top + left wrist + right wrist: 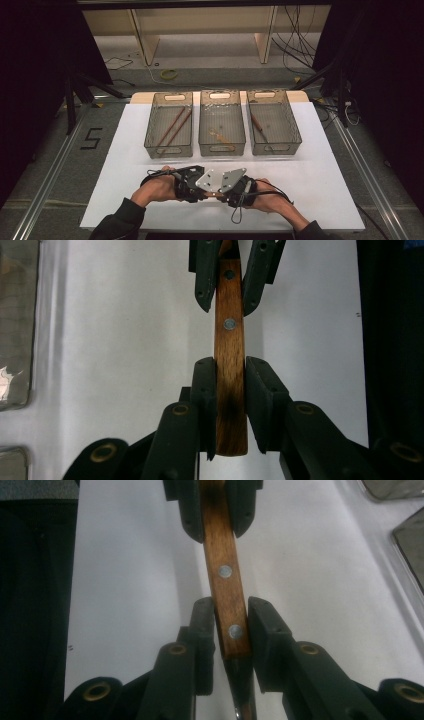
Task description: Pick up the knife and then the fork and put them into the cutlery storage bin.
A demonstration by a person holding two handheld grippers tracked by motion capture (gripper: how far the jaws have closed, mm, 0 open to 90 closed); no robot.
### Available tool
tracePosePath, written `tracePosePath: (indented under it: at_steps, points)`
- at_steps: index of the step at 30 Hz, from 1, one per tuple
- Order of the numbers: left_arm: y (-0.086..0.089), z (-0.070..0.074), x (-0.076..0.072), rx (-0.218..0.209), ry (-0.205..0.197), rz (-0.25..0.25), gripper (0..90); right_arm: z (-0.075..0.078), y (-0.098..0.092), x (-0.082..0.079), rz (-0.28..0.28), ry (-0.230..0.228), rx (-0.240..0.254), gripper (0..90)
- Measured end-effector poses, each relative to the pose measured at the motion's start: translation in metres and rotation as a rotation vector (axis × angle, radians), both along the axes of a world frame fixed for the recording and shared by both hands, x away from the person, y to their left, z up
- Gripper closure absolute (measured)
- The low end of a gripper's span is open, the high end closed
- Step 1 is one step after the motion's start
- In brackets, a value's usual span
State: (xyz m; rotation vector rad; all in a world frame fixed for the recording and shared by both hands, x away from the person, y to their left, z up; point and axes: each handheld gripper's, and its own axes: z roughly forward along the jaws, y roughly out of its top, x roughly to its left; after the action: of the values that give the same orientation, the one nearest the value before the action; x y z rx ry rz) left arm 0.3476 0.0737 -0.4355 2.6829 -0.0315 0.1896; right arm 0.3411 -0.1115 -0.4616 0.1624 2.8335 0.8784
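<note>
Both grippers' jaws clamp one wooden handle point(230, 365), apparently a knife's

left tongs point(230, 375): clamped | right tongs point(231, 615): clamped, facing left tongs

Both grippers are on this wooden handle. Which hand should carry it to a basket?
Probably the right. The left gripper and right gripper both clamp the wooden handle, but the right one is nearer the right basket, where a similar brown piece lies.
</note>
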Motion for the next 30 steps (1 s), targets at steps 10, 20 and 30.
tracePosePath:
  at_steps: [10, 20, 30]
  points:
    - [0.001, 0.004, -0.001, -0.026, -0.013, 0.016, 69.4, 0.001, 0.000, -0.004, 0.034, -0.011, -0.008, 78.0]
    - [0.022, 0.015, 0.006, -0.217, -0.027, 0.184, 32.1, 0.007, -0.008, 0.000, -0.020, -0.026, 0.007, 78.0]
    - [0.051, 0.011, 0.012, -0.369, -0.020, 0.350, 25.0, 0.011, -0.021, 0.011, -0.107, -0.029, 0.029, 78.0]
